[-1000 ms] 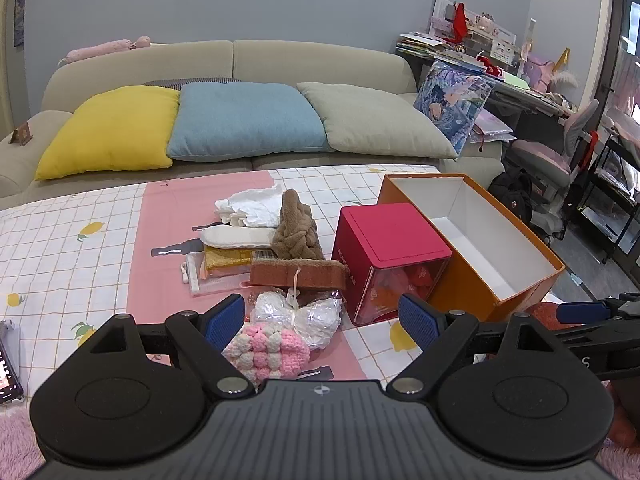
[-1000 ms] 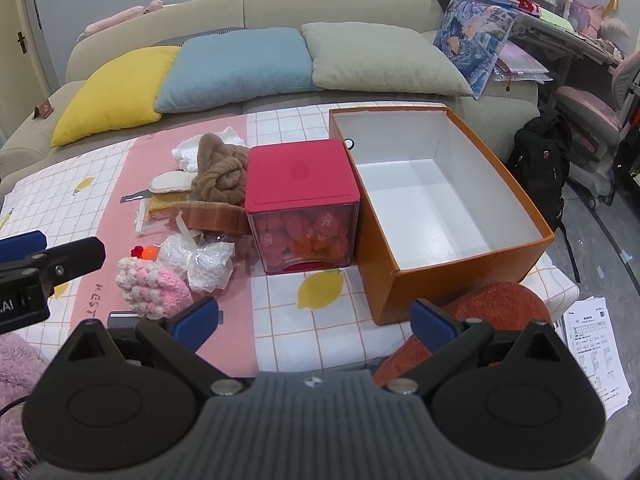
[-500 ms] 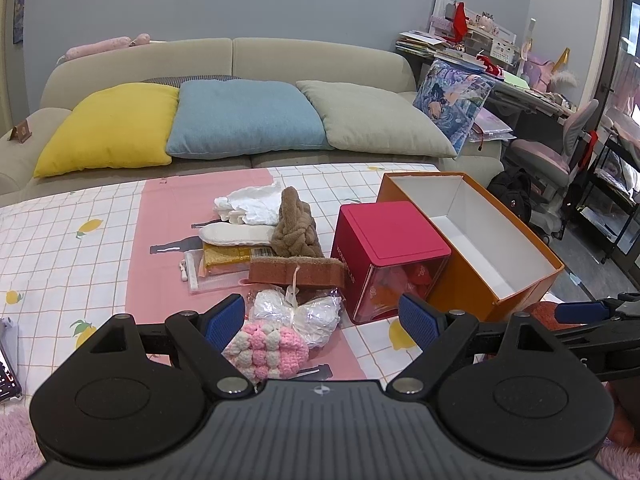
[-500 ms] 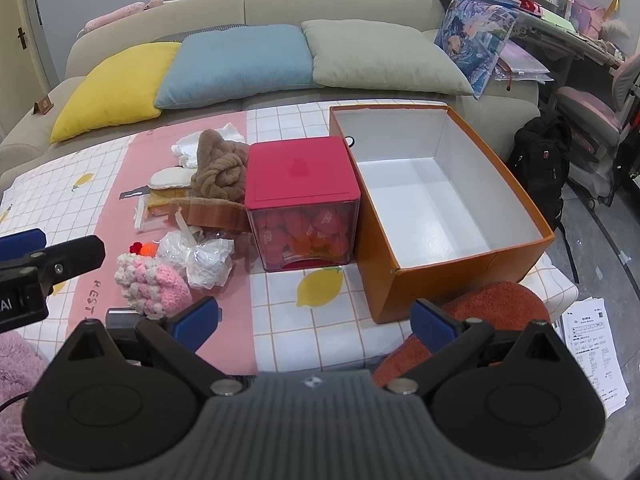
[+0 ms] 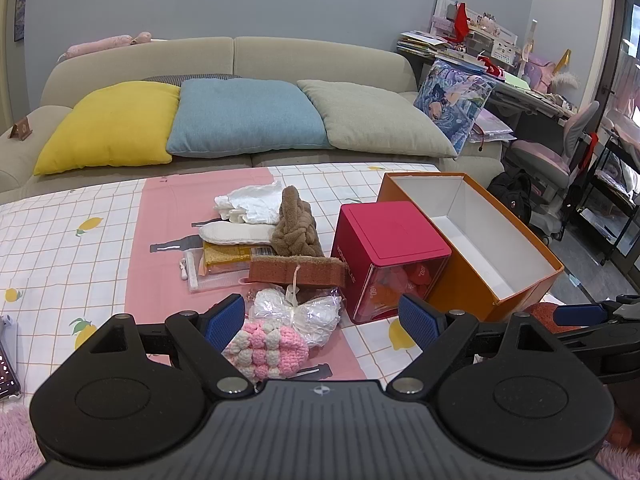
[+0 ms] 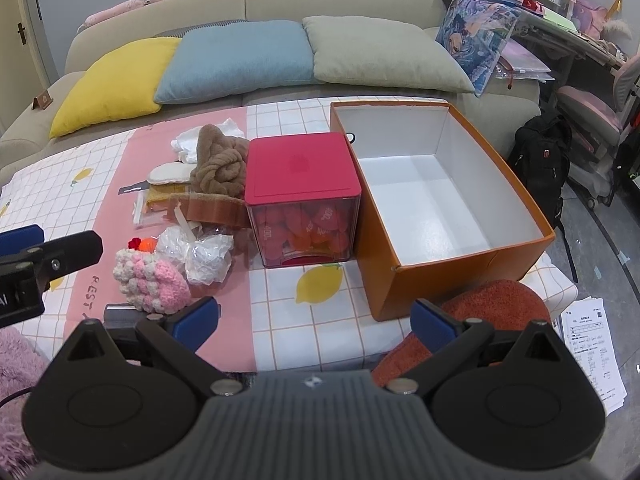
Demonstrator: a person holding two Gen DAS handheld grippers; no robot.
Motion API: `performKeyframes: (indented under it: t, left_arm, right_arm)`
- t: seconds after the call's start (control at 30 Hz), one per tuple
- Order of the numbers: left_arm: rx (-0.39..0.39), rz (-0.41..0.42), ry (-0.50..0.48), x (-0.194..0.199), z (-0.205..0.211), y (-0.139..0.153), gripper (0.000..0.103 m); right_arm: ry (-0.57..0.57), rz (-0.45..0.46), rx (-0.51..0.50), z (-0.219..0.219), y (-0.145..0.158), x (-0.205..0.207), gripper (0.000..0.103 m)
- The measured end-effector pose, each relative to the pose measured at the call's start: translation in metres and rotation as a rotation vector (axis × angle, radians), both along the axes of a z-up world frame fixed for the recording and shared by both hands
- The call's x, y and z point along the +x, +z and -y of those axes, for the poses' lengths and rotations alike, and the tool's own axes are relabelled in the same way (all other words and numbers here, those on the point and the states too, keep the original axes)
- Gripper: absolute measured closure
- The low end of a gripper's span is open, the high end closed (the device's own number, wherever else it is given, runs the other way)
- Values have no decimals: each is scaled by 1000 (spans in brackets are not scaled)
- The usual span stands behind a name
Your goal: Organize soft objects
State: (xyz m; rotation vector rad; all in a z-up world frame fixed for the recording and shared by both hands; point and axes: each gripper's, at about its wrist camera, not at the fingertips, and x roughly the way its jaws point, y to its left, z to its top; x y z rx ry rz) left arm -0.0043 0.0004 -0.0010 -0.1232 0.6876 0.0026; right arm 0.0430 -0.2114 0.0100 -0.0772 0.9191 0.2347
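Barely any change from the earlier frames: both views edged slightly closer, soft pile unmoved on the surface (image 5: pixel 60 240). One orange box (image 6: pixel 460 264), one red box (image 6: pixel 304 168), one pink knit ball (image 5: pixel 268 346). Left gripper (image 5: pixel 320 316) and right gripper (image 6: pixel 314 318) fingers spread, holding nothing.

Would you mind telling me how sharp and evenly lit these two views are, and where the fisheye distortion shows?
Left wrist view: sharp, soft even light, faint shadows; the sofa back bows upward and the corners go dark. Right wrist view: equally sharp; mild glare on the orange box floor, and the table edge curves toward the frame's rim.
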Motion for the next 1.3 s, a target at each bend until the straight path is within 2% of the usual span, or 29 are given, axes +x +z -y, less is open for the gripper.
performKeyframes:
  t: [0.53, 0.73, 0.87, 1.03, 1.1, 1.13, 1.23, 1.3]
  left_arm:
    - [-5, -4, -3, 0, 0, -1, 2]
    - [-73, -34, 0, 2, -14, -10, 2]
    - [-142, -86, -24, 6, -36, -21, 2]
    - [-138, -134, -46, 8, -59, -41, 2]
    - [-144, -156, -52, 10, -67, -48, 2]
    - [-146, -165, -53, 12, -71, -50, 2]
    - [-155, -205, -13, 20, -77, -60, 2]
    - [-219, -226, 27, 27, -82, -67, 2]
  right_arm:
    - [17, -23, 0, -2, -3, 2, 3]
    - [107, -73, 23, -9, -8, 18, 3]
    - [166, -80, 52, -18, -13, 31, 3]
    - [244, -65, 39, -39, -28, 48, 3]
    - [256, -64, 34, -47, -36, 55, 8]
    - [261, -70, 38, -50, -40, 59, 14]
    - [264, -94, 50, -60, -54, 67, 22]
    - [265, -91, 45, -66, -63, 69, 29]
